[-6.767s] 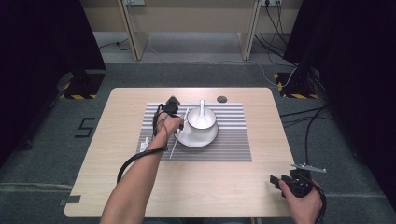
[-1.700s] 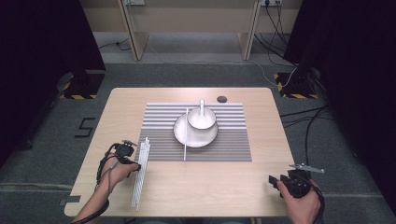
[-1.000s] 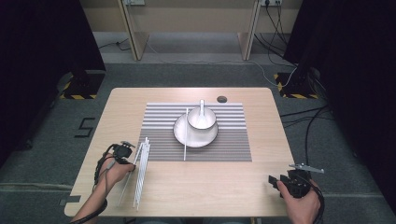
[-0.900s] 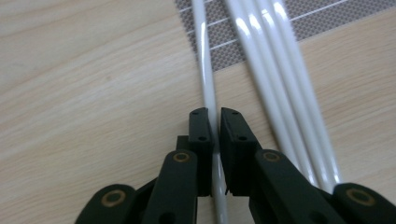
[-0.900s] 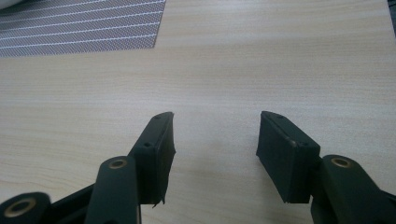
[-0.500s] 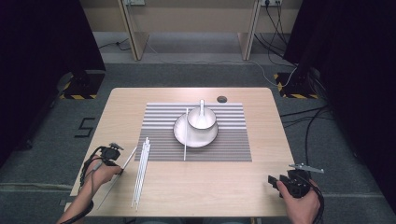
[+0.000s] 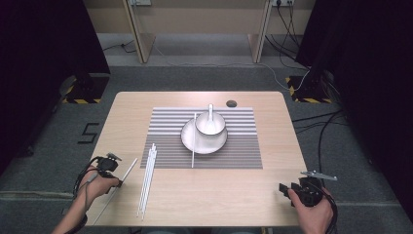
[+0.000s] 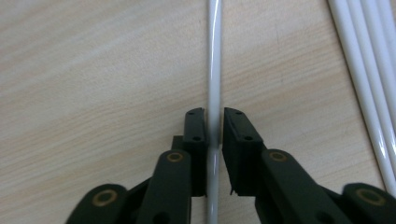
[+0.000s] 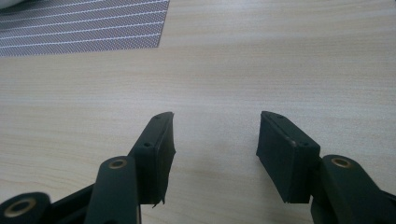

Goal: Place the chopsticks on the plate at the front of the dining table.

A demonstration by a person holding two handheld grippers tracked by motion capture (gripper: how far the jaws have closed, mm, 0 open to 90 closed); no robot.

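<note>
A single white chopstick lies slanted on the wooden table near its front left corner. My left gripper straddles the chopstick. In the left gripper view, the left gripper has its jaws just off the stick's sides, with a thin gap on the right; they have just been opening. Several more white chopsticks lie side by side a little to the right, at the right edge of that view. My right gripper rests open at the front right, with bare table between the jaws of the right gripper.
A striped placemat at the table's middle carries a white plate, a white bowl with a spoon, and one chopstick across the plate. A small black disc sits behind the mat.
My left hand has drawn leftward from the chopstick bundle, taking the single chopstick with it; the stick now lies apart near the table's left edge. The right hand has kept still.
</note>
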